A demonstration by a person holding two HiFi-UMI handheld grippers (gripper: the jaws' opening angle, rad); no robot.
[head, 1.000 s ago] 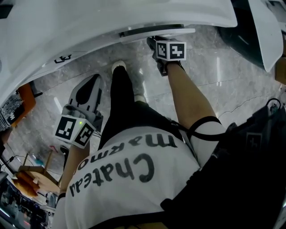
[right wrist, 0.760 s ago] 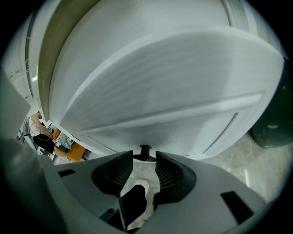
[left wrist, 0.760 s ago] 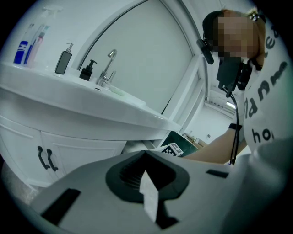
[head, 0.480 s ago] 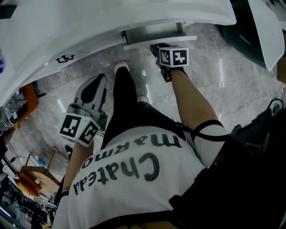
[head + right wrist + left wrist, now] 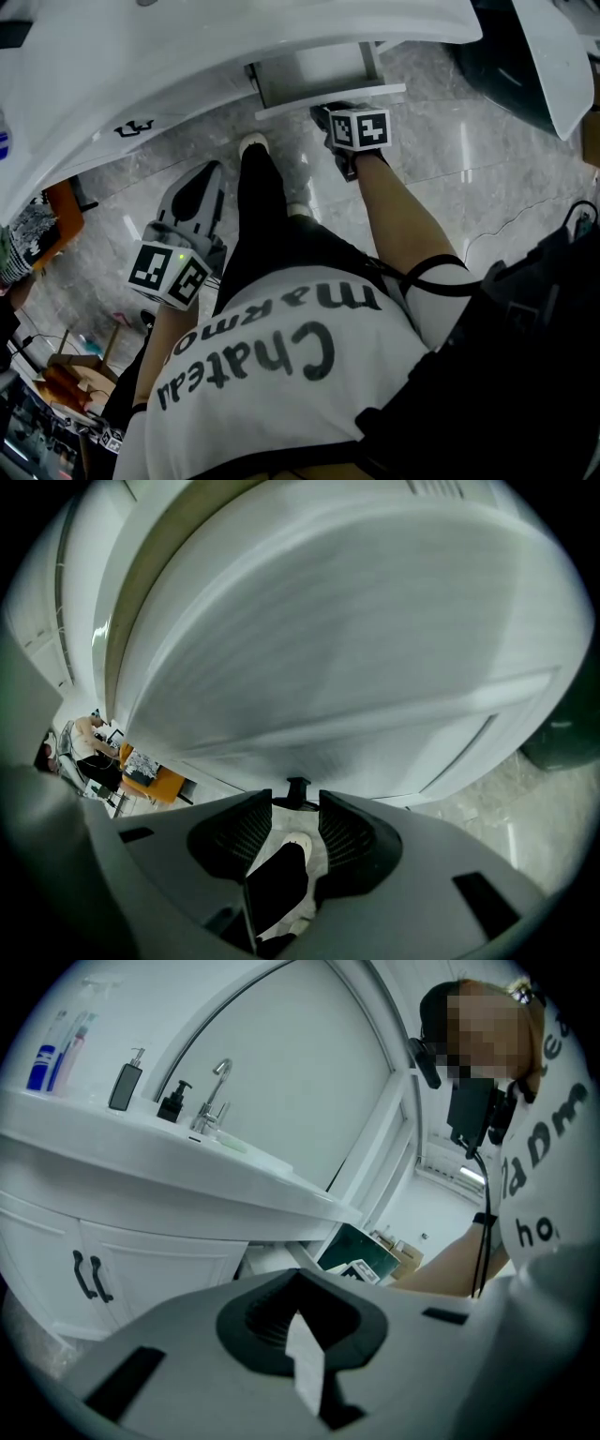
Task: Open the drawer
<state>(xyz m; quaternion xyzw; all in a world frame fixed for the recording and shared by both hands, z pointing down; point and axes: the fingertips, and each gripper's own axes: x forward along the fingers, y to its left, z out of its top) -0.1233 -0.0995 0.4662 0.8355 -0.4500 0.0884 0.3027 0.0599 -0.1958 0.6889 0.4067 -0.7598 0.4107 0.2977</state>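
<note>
We judge the task to be well under way but not finished. The drawer point(image 5: 314, 67) stands partly out from under the white vanity counter point(image 5: 187, 56). Its pale grey inside is showing and its thin white front edge hangs over the marble floor point(image 5: 450, 159). It could probably come out further, though we cannot tell how much travel is left.

The right gripper point(image 5: 296, 803) is at the drawer front. Its jaws stand wide apart with a small black handle point(image 5: 297, 787) between their tips. We see a gap on either side of the handle and no pad pressing on it, so it looks hooked more than clamped.

The left gripper point(image 5: 298, 1279) hangs off to the side by the person's leg. Its jaws are together on nothing, and it is well apart from the drawer.

The drawer looks shallow, with a plain flat white front that matches the cabinet doors point(image 5: 150, 1269) beside it. From here we see nothing inside it.
</note>
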